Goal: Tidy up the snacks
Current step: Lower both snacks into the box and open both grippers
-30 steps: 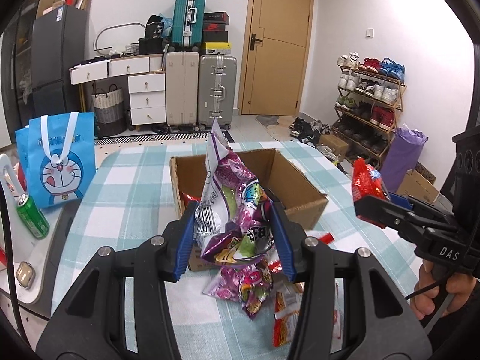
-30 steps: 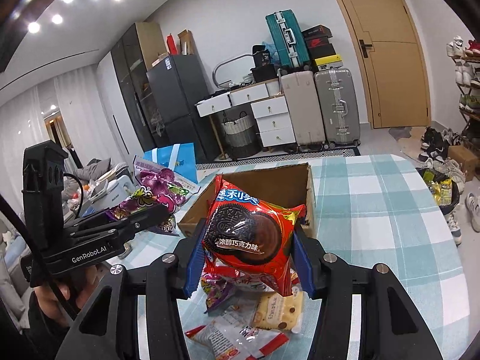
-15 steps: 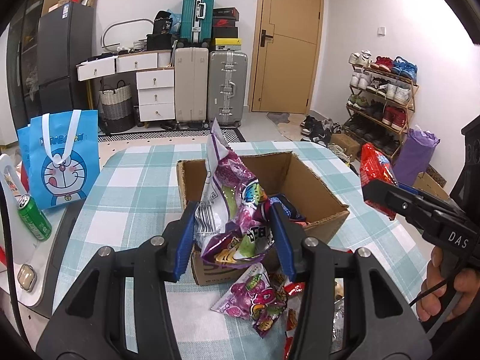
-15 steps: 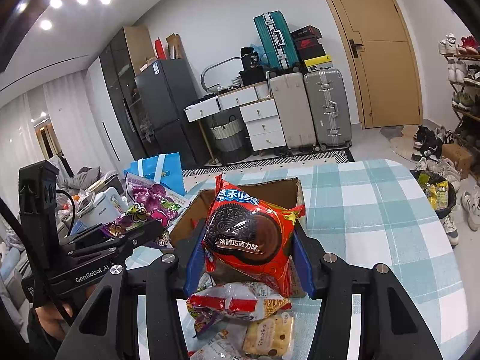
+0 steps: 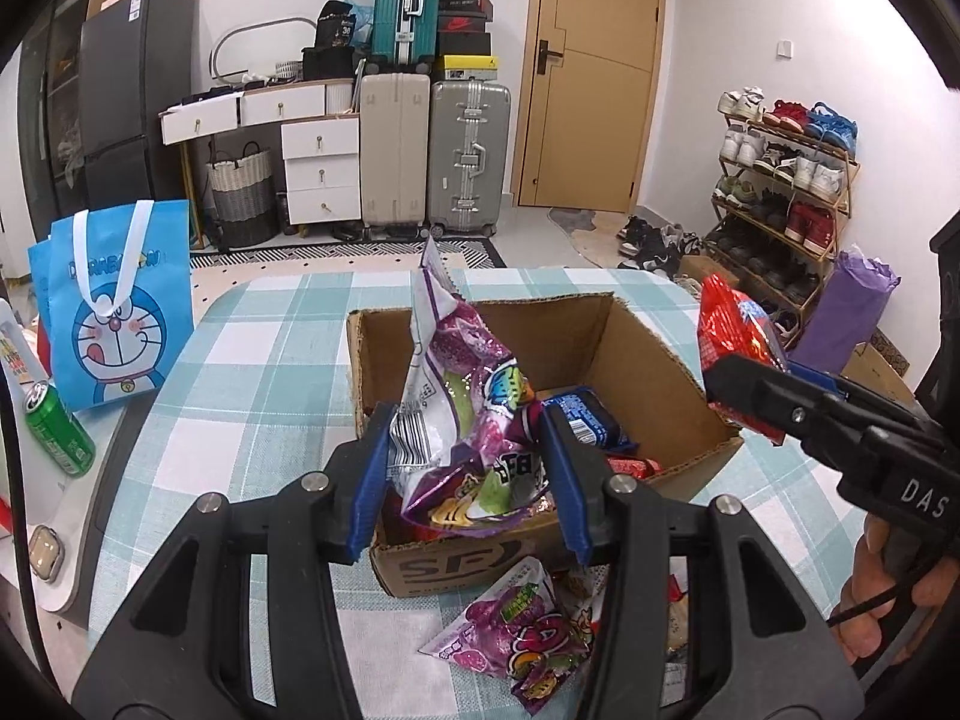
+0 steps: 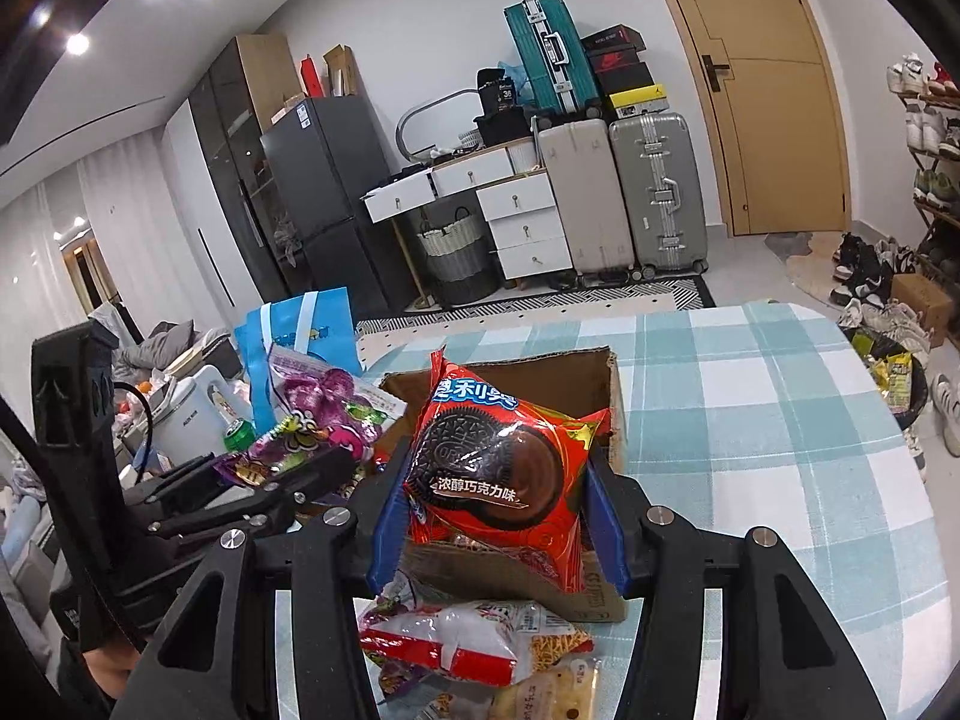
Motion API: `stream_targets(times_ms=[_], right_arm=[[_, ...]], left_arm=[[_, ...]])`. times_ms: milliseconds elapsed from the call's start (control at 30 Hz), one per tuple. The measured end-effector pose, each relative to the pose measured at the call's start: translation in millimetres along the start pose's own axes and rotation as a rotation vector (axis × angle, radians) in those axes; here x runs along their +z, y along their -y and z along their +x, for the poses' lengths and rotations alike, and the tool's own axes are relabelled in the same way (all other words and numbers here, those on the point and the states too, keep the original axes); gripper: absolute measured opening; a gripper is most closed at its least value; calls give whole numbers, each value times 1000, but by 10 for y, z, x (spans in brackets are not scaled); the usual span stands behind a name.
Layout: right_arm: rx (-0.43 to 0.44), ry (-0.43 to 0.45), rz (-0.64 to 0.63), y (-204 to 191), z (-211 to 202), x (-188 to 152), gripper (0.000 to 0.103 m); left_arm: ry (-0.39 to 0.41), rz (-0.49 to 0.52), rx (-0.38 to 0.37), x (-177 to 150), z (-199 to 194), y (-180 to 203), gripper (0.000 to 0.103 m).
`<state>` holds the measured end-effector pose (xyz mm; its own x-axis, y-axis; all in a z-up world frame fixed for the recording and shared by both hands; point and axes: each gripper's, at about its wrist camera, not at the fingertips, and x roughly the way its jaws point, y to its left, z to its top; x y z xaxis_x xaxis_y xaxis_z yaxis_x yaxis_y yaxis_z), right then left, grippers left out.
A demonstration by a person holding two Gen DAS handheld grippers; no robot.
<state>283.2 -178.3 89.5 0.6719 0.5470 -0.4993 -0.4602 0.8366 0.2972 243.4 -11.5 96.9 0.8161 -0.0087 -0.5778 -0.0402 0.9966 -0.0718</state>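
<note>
My left gripper (image 5: 465,474) is shut on a purple candy bag (image 5: 462,408), held above the near wall of an open cardboard box (image 5: 636,354). My right gripper (image 6: 498,516) is shut on a red Oreo pack (image 6: 498,462), just in front of the same box (image 6: 570,372). In the left wrist view the right gripper (image 5: 744,378) comes in from the right with the red pack (image 5: 732,330) over the box's right rim. A blue Oreo pack (image 5: 585,420) lies inside the box. Loose snack packets (image 6: 474,642) lie on the checked tablecloth before the box.
A blue cartoon tote bag (image 5: 114,312) and a green can (image 5: 57,429) stand at the table's left edge, beside a white kettle (image 6: 192,414). Another purple candy bag (image 5: 516,630) lies in front of the box. Suitcases, drawers and a shoe rack stand beyond the table.
Both grippers have moved forward toward the box with their packs still held. The box now looks nearer and its inside, with the blue pack, shows in the left wrist view.
</note>
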Motion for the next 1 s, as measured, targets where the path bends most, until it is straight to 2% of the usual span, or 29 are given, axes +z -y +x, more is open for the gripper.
stream_targets(times_ms=[500, 667, 800, 833, 933, 967, 1000], right_arm=[[-7, -57, 60, 28, 422, 24, 52], [-7, -54, 46, -21, 448, 36, 52], [-6, -51, 55, -10, 439, 49, 58], [-7, -45, 60, -1, 427, 50, 65], [-14, 2, 86, 47, 324, 44, 85], [-16, 18, 91, 65, 278, 37, 88], [-18, 24, 92, 75, 238, 33, 89]], left_arm=[[-58, 21, 29, -209, 357, -143, 45], [-59, 26, 26, -227, 325, -153, 45], [-54, 27, 36, -222, 264, -152, 46], [-66, 33, 31, -223, 257, -149, 48], [-58, 45, 31, -226, 173, -144, 70], [-42, 47, 34, -230, 125, -144, 81], [-26, 48, 33, -236, 74, -145, 82]])
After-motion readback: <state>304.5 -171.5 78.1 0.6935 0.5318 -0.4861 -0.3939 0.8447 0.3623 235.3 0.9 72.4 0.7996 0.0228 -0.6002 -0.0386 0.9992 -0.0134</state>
